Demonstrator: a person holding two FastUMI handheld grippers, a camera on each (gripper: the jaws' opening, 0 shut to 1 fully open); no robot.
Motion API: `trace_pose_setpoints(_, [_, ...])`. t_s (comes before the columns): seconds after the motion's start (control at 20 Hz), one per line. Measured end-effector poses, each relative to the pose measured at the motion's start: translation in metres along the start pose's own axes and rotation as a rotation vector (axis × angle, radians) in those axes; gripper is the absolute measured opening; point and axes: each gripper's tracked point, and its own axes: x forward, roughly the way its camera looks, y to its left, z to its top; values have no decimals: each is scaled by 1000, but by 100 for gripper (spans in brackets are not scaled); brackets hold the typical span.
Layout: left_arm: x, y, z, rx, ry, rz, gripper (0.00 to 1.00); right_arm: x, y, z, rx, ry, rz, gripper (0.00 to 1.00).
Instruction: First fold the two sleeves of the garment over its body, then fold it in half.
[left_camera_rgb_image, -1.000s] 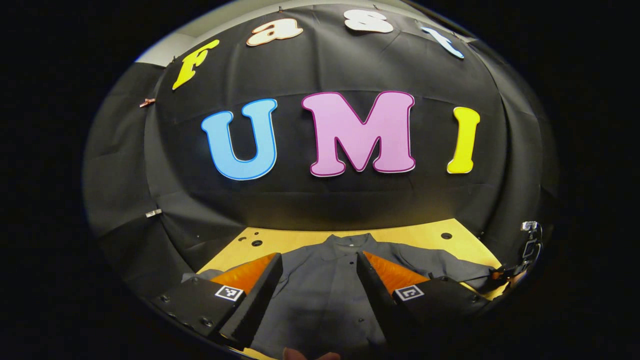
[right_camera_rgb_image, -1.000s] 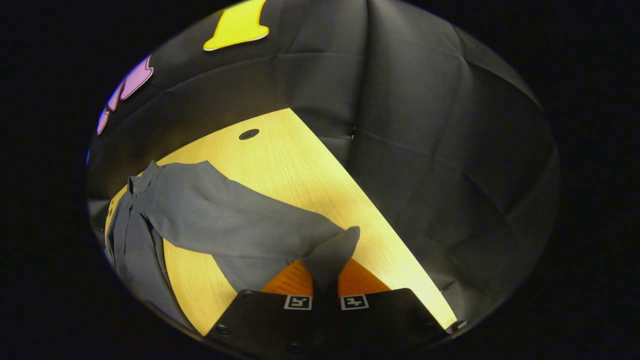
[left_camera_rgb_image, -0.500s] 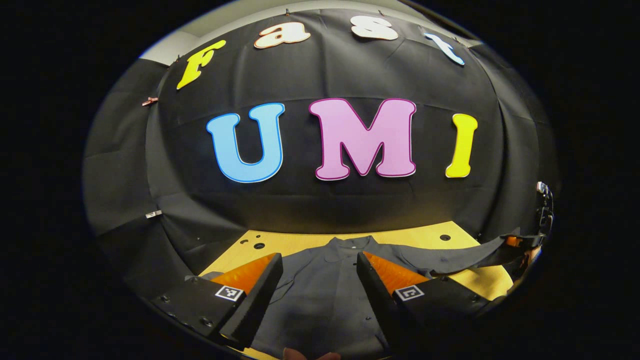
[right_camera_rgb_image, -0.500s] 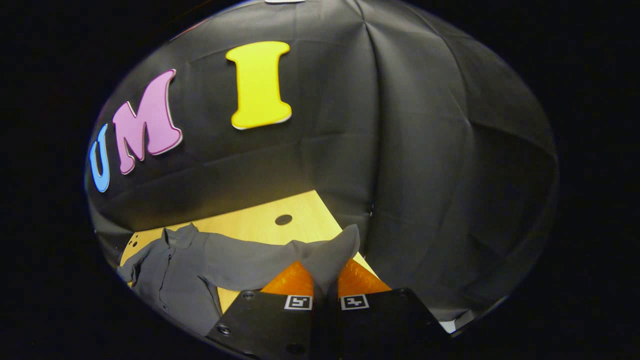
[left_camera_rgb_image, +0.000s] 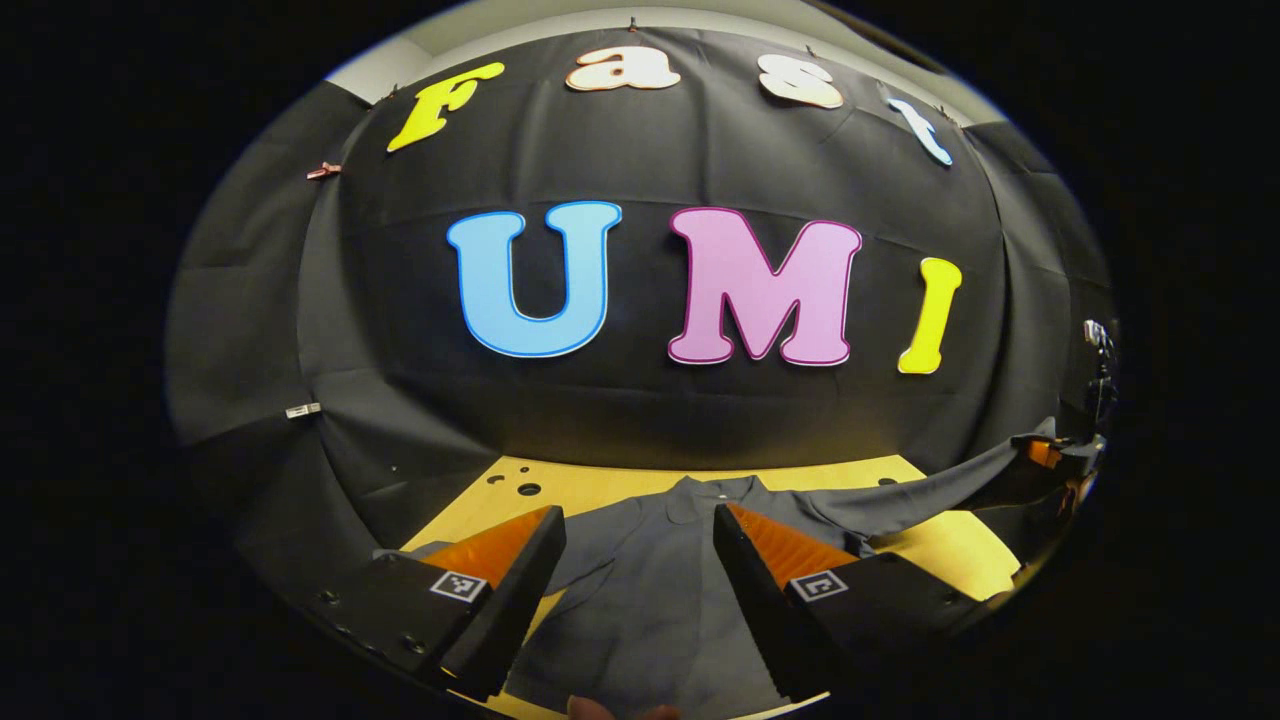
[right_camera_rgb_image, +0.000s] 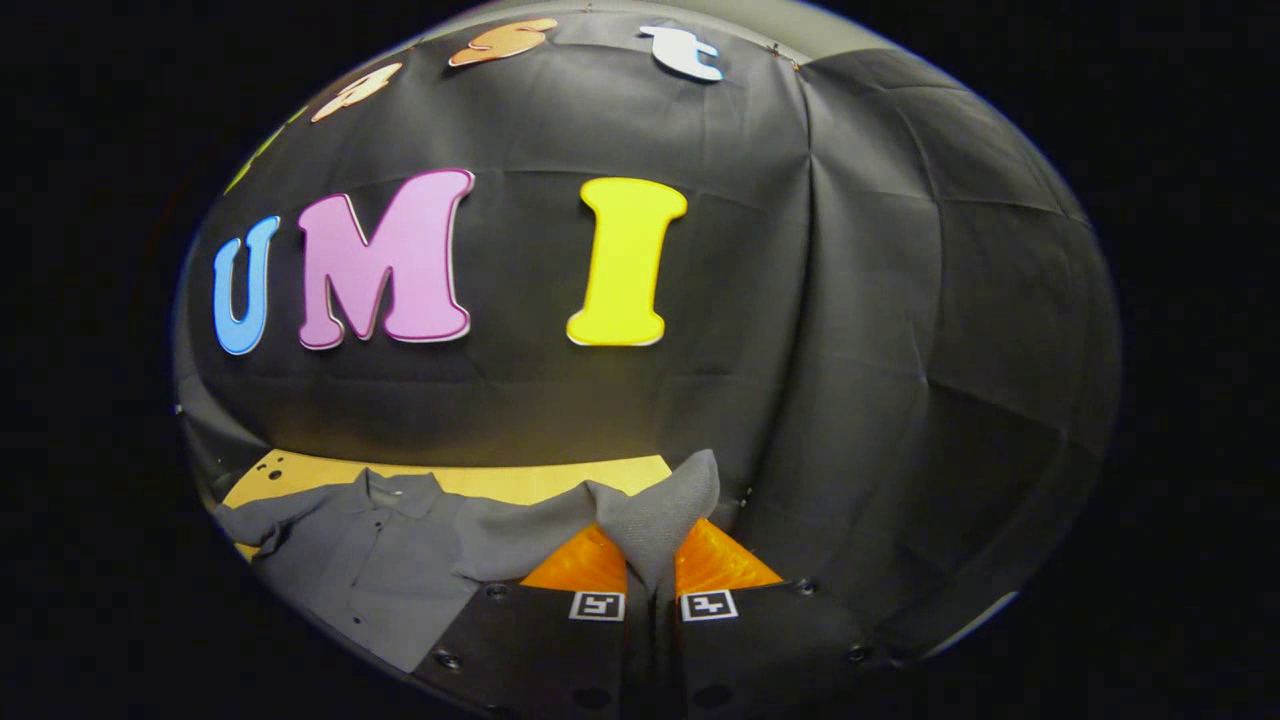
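1. Garment (left_camera_rgb_image: 650, 590): a grey button-front shirt with a collar, lying flat and face up on the yellow table (left_camera_rgb_image: 940, 545), collar toward the booth wall.
2. Right gripper (right_camera_rgb_image: 650, 560): its fingers are closed hard on the cuff end of the right sleeve (right_camera_rgb_image: 530, 530), with a tuft of cloth standing up between them. In the left gripper view the same sleeve (left_camera_rgb_image: 920, 495) runs up off the table from the shirt's shoulder to that gripper (left_camera_rgb_image: 1045, 455) out to the side.
3. Left gripper (left_camera_rgb_image: 640, 560): jaws wide apart, holding nothing, poised above the shirt's lower front, one finger to either side of the button line.
4. The other sleeve seems to lie out flat beyond the shirt's far shoulder, though it sits at the blurred edge of both views.
5. Handling: the cloth looks light, thin and limp, sagging under its own weight and draping wherever it is led. It should neither slip nor break, but it will wrinkle and drag the body along if pulled too tight.
6. Where to grip: the cuff is a good hold for a sleeve; for the later half-fold, the hem corners would suit.
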Motion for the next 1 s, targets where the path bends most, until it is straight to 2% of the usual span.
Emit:
trace_pose_setpoints(0.25, [-4, 51, -5, 36, -20, -1, 94, -17, 77, 24, -10, -37, 60, 6])
trace_pose_setpoints(0.45, [-4, 93, -19, 30, -6, 10, 94, -19, 145, 26, -39, -36, 120, 6])
trace_pose_setpoints(0.75, [-2, 151, -38, 19, 16, 52, 94, -4, 241, 7, -81, -5, 202, 6])
trace_pose_setpoints(1.0, [9, 195, -58, 8, 41, 90, 94, 12, 310, -26, -137, 49, 262, 6])
